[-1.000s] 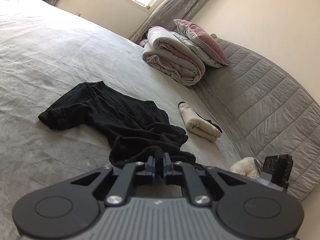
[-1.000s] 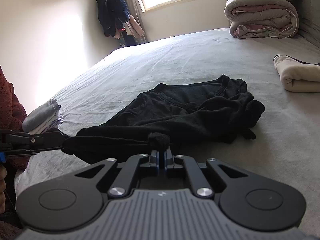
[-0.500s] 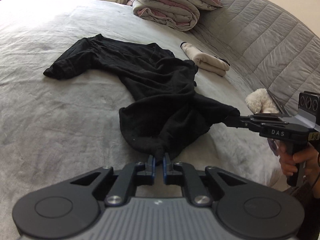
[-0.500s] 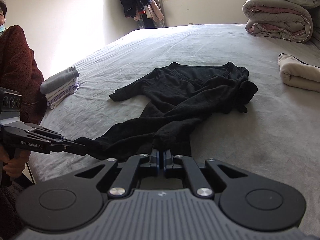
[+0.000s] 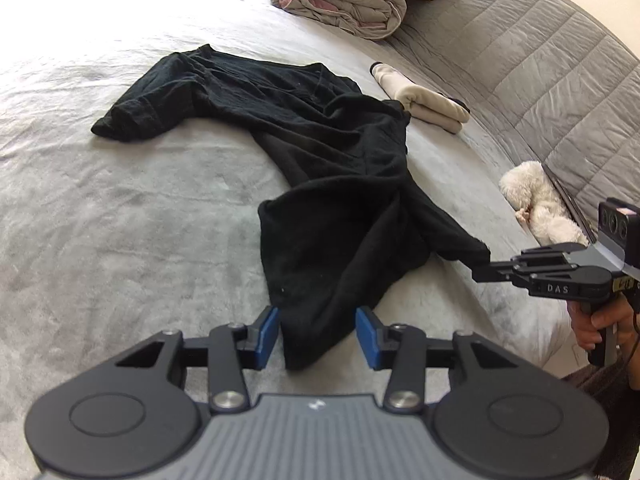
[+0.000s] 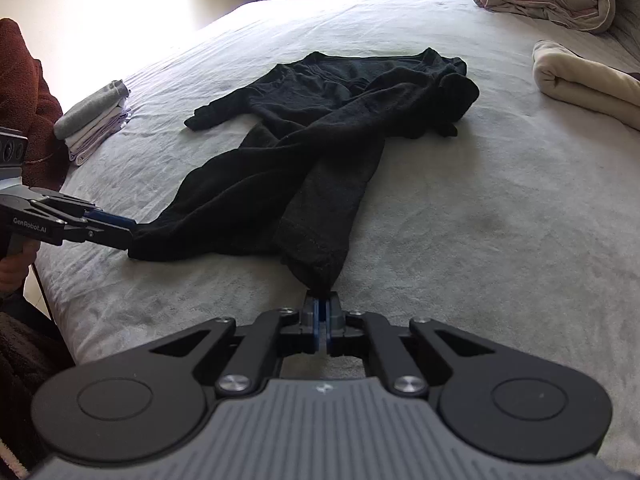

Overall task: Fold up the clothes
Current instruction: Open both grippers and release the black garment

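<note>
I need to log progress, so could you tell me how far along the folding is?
Done: a folded stack and a rolled beige garment sit on the bed. In hand: the black garment, unfolded, right gripper shut on one end, left gripper open around the other. Left: folding it.

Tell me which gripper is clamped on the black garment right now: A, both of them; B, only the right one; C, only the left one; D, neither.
B: the right gripper is shut on the hem of the black garment, while the left gripper has its blue pads spread wide either side of the cloth.
</note>
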`<state>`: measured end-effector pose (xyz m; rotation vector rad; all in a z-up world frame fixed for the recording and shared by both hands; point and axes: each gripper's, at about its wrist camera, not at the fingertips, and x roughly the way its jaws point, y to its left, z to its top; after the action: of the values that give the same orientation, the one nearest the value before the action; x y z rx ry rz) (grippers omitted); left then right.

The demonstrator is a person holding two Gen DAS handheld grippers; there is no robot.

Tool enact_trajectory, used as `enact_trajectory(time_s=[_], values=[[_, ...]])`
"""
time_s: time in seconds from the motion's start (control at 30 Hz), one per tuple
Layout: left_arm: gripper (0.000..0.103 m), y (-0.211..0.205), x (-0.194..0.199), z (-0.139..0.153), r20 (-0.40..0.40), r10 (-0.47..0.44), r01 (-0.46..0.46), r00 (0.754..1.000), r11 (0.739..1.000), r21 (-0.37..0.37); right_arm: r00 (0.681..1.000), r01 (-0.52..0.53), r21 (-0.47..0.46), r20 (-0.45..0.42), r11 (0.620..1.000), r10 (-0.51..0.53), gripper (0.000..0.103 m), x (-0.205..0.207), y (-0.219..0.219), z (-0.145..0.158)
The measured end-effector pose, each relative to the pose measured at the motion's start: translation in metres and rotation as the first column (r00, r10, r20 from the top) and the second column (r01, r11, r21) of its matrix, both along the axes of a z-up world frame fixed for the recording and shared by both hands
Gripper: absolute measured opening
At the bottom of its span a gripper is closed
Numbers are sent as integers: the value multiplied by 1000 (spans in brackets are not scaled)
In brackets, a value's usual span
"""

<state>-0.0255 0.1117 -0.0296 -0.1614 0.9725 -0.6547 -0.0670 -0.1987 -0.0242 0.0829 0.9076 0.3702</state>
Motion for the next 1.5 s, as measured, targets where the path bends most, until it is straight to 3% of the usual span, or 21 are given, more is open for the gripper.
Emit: enact_trajectory(time_s=[0.17, 0.3, 0.53, 0.63, 0.73, 0.77, 0.8, 0.87, 0.97, 1.03, 1.07, 1.23, 1.5], values=[[53, 0, 23, 0, -21, 94, -95, 995, 995, -11, 998, 55, 1, 40, 998, -55, 2, -7, -24, 16], [54, 3, 43, -2, -24, 215, -215, 976, 977, 3, 992, 107, 12, 70, 994, -107, 1, -11, -46, 28], [54, 9, 84, -11, -5, 486, -486, 874, 874, -22, 974, 218, 51, 54, 975, -220, 2, -8, -78, 26], [54, 6, 102, -19, 1, 555, -554, 832, 831, -39, 965, 257, 113, 32, 960, -262, 16, 2, -87, 23], [54, 3, 117, -24, 11, 602, -601, 798, 797, -66, 957, 284, 173, 15, 943, -291, 16, 14, -94, 22], [54, 2, 121, -25, 16, 613, -611, 790, 788, -78, 955, 289, 191, 12, 938, -297, 22, 19, -96, 21], [53, 2, 126, -26, 20, 624, -620, 781, 779, -91, 953, 295, 208, 8, 933, -303, 35, 24, -97, 21], [52, 1, 135, -27, 23, 649, -644, 761, 759, -99, 951, 301, 241, 2, 923, -310, 46, 34, -98, 21], [37, 0, 149, -27, 38, 682, -678, 730, 730, -83, 950, 304, 266, -9, 915, -313, 46, 49, -95, 19], [8, -2, 159, -27, 63, 694, -693, 717, 719, -49, 950, 306, 273, -21, 912, -312, 46, 60, -92, 17], [4, -2, 163, -27, 75, 700, -700, 710, 713, -31, 950, 308, 276, -29, 911, -312, 46, 65, -90, 15], [3, 1, 183, -16, 181, 713, -729, 677, 684, 32, 951, 306, 263, -47, 915, -305, 46, 83, -83, 7], [3, 29, 215, 8, 261, 733, -769, 629, 636, 67, 950, 313, 250, -67, 916, -306, 46, 104, -80, -3]])
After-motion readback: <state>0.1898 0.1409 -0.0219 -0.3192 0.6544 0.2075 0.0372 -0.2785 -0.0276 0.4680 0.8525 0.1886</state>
